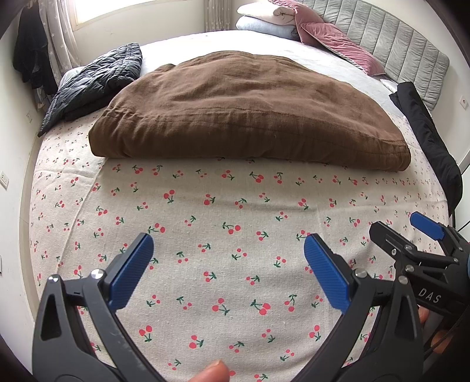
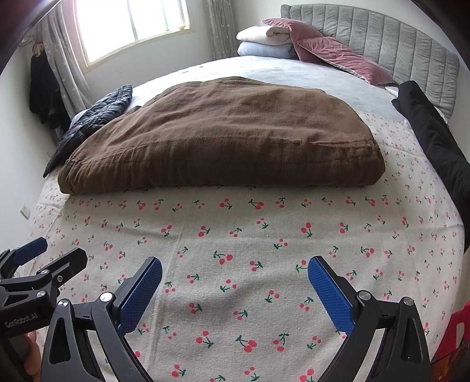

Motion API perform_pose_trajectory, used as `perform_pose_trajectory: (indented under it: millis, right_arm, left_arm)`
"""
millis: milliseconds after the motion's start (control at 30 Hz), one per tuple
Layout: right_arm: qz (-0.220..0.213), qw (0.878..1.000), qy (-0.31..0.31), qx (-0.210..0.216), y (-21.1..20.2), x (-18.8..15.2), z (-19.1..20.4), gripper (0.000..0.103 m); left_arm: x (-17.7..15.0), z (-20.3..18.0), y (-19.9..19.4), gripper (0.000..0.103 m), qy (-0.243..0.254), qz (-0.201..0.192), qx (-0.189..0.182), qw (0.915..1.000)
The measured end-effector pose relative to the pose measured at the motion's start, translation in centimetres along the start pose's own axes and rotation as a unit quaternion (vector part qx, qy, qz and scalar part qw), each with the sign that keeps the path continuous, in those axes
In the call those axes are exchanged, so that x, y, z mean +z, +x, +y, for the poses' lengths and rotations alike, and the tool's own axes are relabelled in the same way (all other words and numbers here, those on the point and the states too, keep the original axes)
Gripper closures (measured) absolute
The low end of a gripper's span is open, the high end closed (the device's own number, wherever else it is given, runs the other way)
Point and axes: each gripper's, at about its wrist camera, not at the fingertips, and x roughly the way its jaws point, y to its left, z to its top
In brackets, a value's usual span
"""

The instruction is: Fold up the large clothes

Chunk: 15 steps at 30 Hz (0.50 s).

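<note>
A large brown garment (image 1: 243, 114) lies folded into a thick flat bundle across the middle of the bed; the right wrist view shows the brown garment (image 2: 223, 138) the same way. My left gripper (image 1: 229, 244) hovers open over the cherry-print sheet (image 1: 223, 211), well short of the bundle, nothing between its blue pads. My right gripper (image 2: 235, 266) is likewise open and empty above the cherry-print sheet (image 2: 235, 229). Each gripper shows in the other's view: the right gripper (image 1: 399, 232) at the right edge, the left gripper (image 2: 55, 249) at the left edge.
A dark quilted jacket (image 1: 91, 79) lies at the bed's far left, a black garment (image 1: 426, 129) along the right edge. Pink pillows (image 1: 332, 38) and folded bedding (image 1: 264, 17) sit by the grey headboard (image 1: 393, 38). A red object (image 2: 455, 332) stands beside the bed at right.
</note>
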Motion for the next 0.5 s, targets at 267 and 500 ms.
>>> perform_pose_trajectory:
  millis: [267,500]
  right_arm:
    - [0.000,1.000,0.001,0.001,-0.01,-0.05,-0.03,0.003]
    - [0.002,1.000,0.000,0.001,0.04,0.01,-0.12,0.003]
  left_arm:
    - [0.00,-0.04,-0.01,0.001,0.000,0.001,0.000,1.0000]
    - [-0.05,0.11,0.15,0.001,-0.001,0.005,0.000,1.0000]
